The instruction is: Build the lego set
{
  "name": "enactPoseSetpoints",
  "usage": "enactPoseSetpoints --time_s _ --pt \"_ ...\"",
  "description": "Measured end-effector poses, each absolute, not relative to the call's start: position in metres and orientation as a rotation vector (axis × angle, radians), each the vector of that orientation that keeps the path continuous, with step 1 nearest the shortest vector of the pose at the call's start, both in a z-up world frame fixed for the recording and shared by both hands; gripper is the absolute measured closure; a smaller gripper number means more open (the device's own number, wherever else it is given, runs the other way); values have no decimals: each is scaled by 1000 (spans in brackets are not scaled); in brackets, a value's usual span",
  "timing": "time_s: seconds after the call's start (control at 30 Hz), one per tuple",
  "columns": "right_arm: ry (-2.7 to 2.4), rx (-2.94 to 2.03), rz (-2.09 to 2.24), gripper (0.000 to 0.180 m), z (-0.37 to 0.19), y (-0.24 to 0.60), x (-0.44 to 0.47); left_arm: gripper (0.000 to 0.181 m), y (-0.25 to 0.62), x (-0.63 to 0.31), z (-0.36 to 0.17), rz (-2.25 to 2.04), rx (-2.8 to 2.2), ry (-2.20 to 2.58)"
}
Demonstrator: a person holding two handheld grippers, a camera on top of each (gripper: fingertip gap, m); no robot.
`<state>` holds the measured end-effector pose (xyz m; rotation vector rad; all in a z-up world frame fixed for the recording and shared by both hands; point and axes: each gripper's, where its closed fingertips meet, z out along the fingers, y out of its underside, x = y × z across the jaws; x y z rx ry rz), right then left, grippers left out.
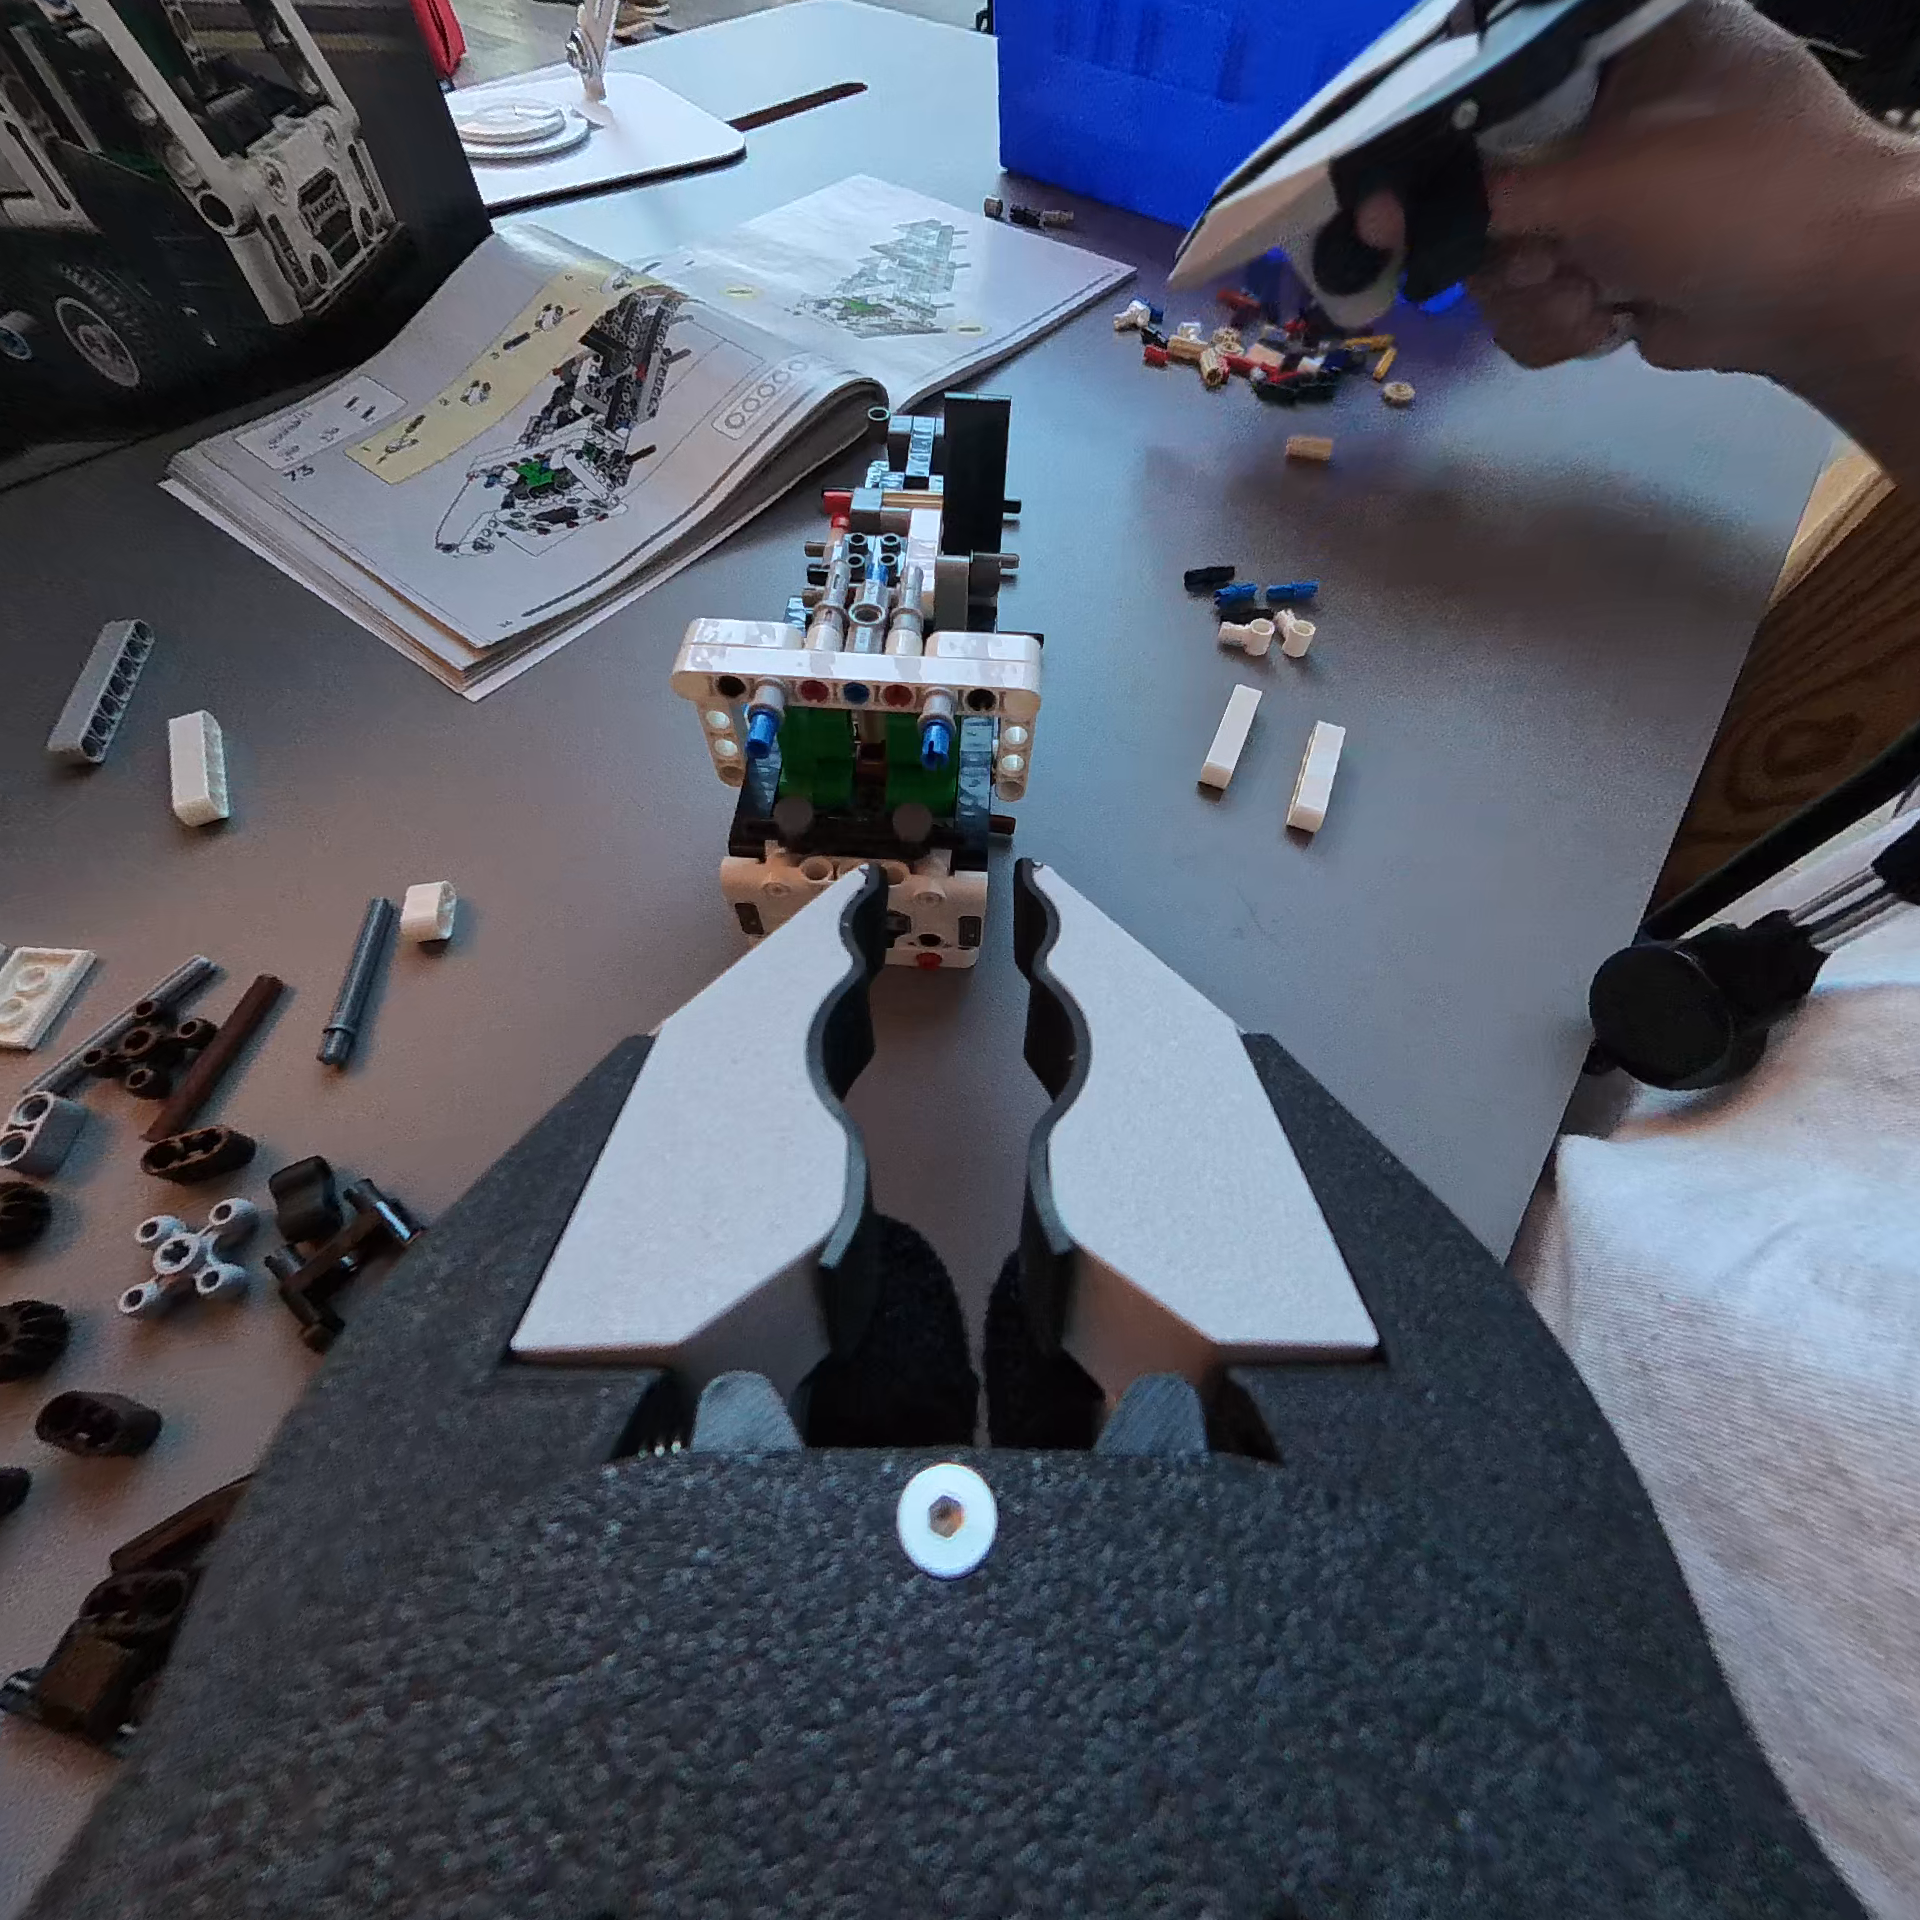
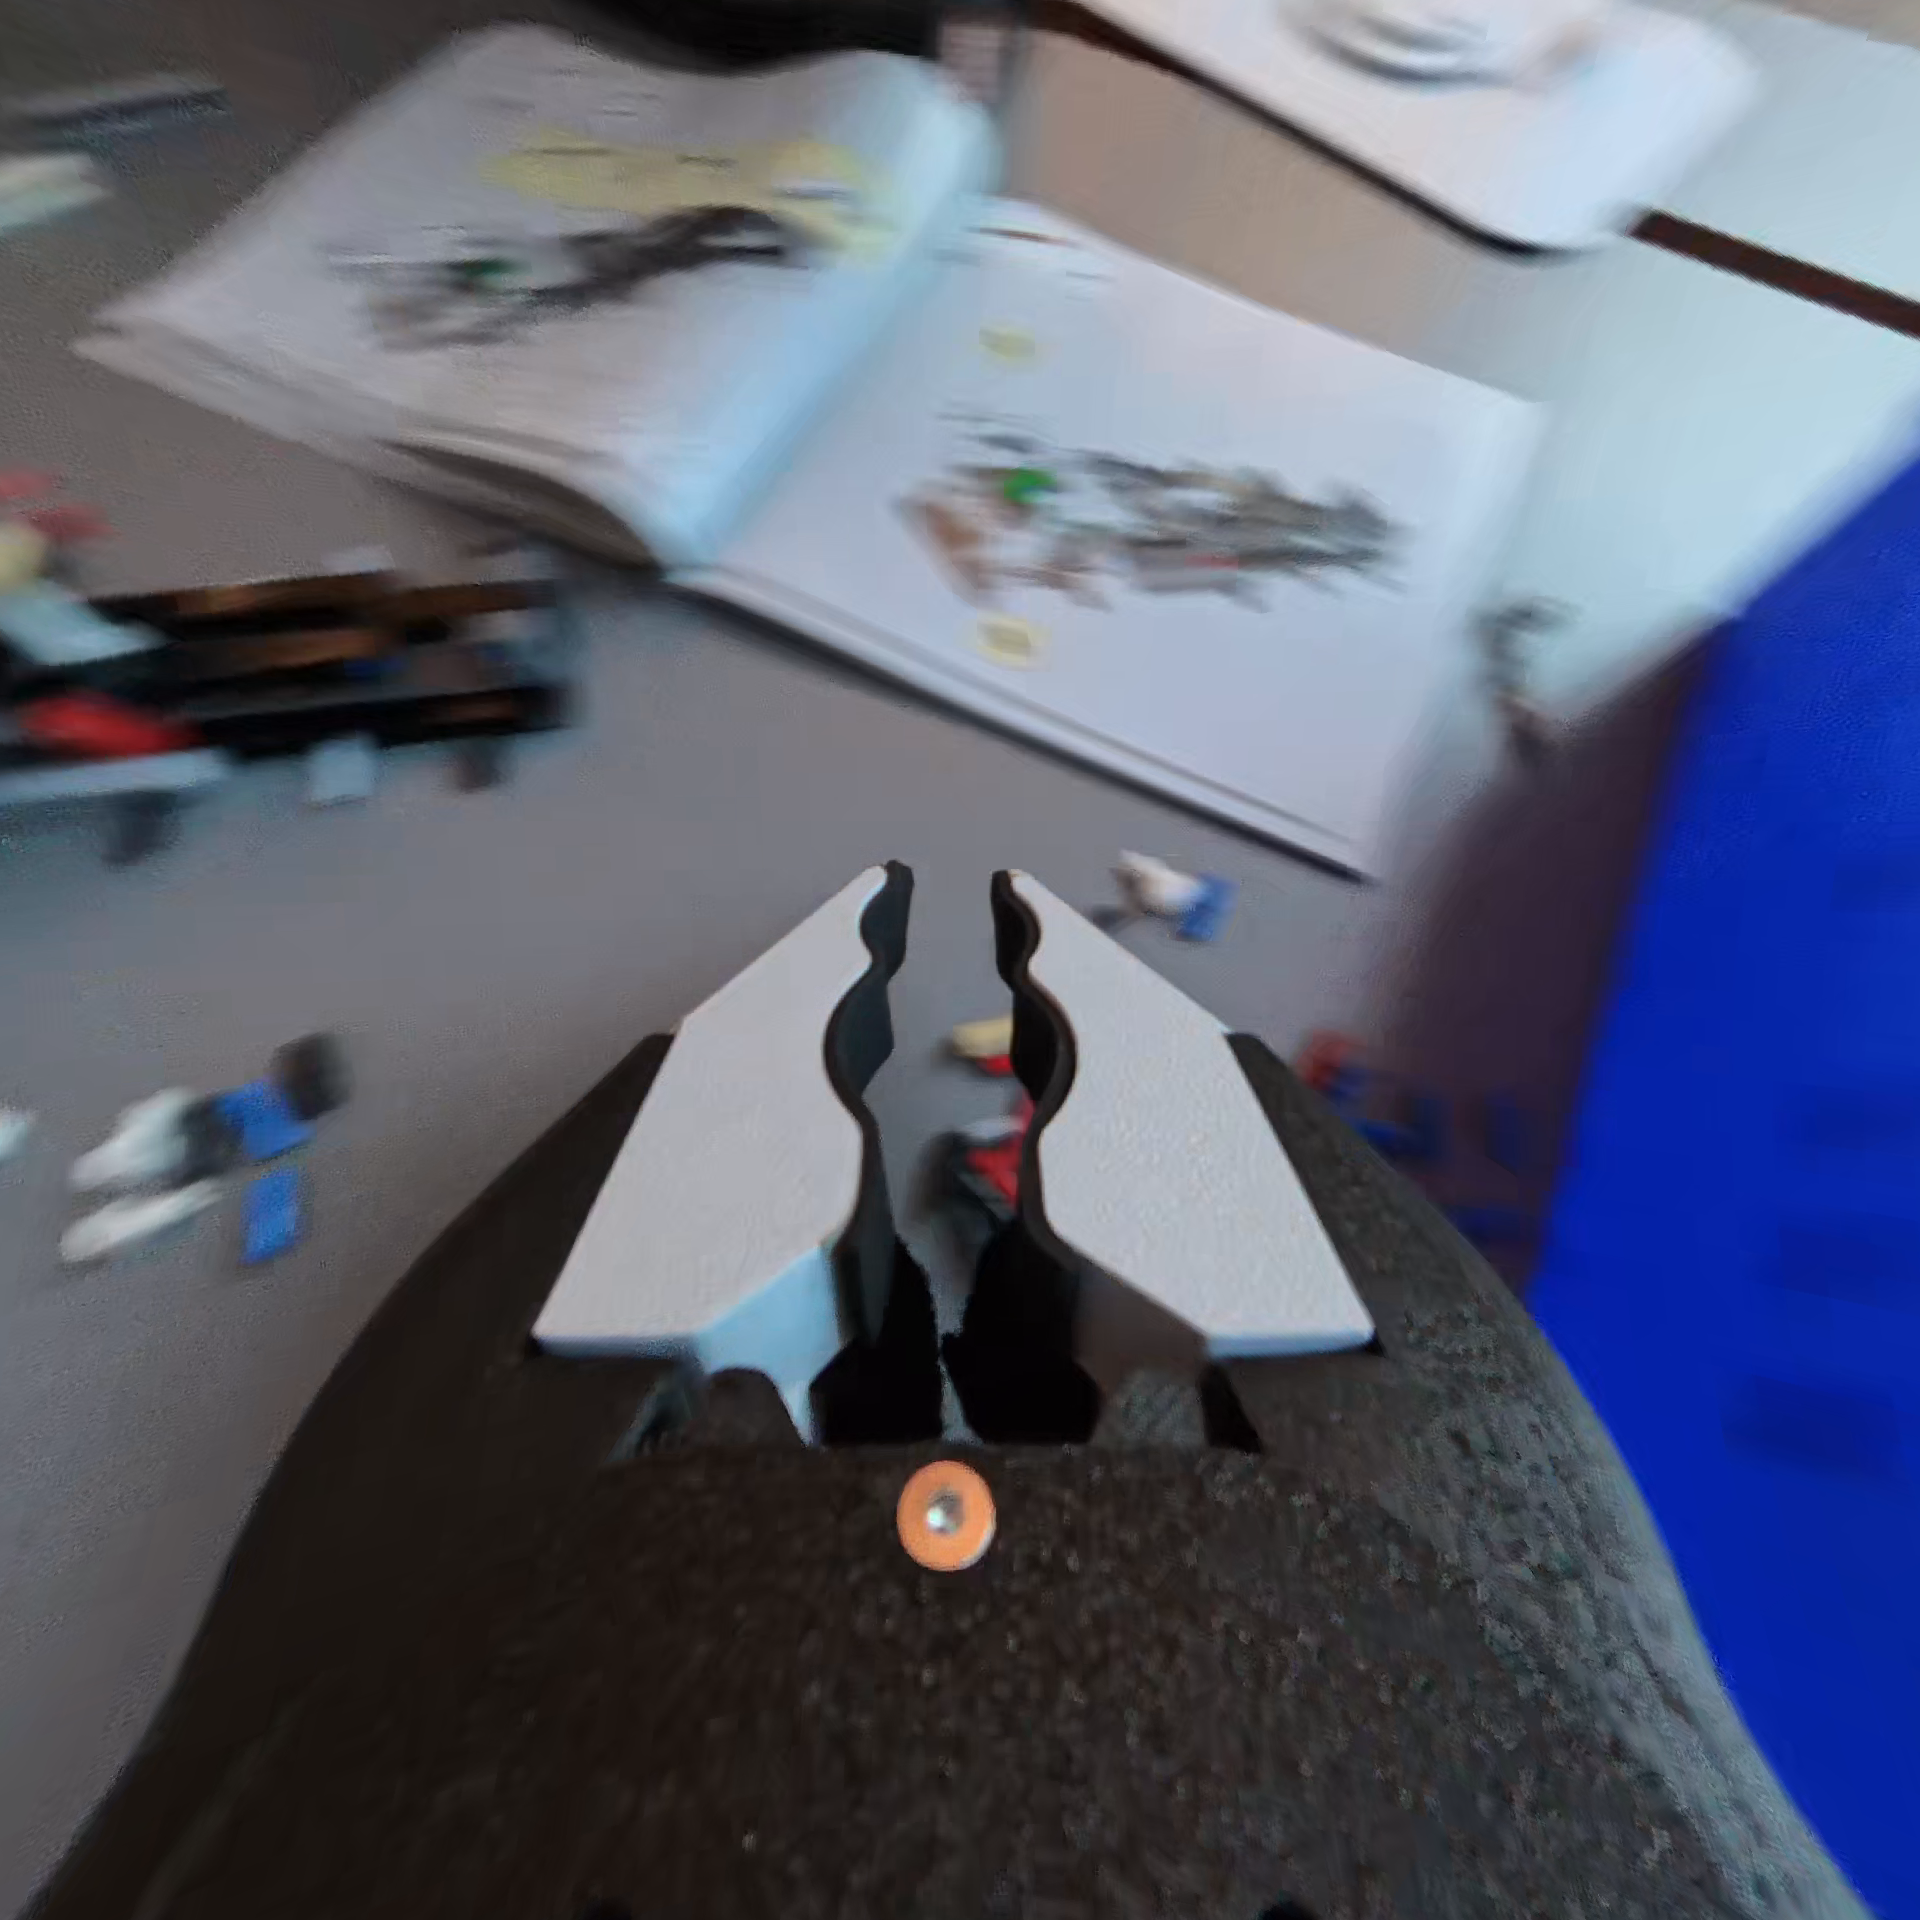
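The half-built lego truck [image 1: 862,707] stands mid-table, just past the left gripper [image 1: 945,883], whose fingers are apart and hold nothing. The right gripper [image 2: 943,883], fingers a little apart and empty, hangs over the small-piece pile [image 1: 1262,348] at 1 o'clock. Best to look at the open booklet [image 1: 623,416] at 11 o'clock, then pinch one piece squarely. The blue bin [image 1: 1132,94] sits at 1 o'clock; I cannot see what is inside.

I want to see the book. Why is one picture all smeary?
Right wrist view: motion blur smears the book and loose pieces, though the right gripper itself stays sharp. Left wrist view: crisp, the book reads clearly, edges bent by the wide lens.
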<state>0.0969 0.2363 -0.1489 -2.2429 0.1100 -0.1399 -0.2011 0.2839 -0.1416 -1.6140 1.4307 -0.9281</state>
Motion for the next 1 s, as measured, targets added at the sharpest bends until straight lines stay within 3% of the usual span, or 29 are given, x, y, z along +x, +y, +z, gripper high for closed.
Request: enactPoseSetpoints --time_s 0.03,0.37,0.5,0.63,0.83,1.0 --pt "217 -2248 -209 164 -151 231 119 160 284 -201 -142 -928 -1615 1432" --pt "302 -2371 -135 164 -184 236 132 159 284 -201 -142 -928 -1619 1433" --pt "271 -2397 -180 175 -185 236 131 159 284 -201 -143 -927 -1621 1432" --pt "185 -2362 -243 175 -172 238 125 159 284 -201 -142 -929 -1618 1431" --pt "-508 -2251 220 175 -148 225 -14 159 284 -201 -142 -928 -1617 1435" --pt "-578 -2362 287 176 -171 205 -33 159 283 -201 -142 -927 -1614 1437"
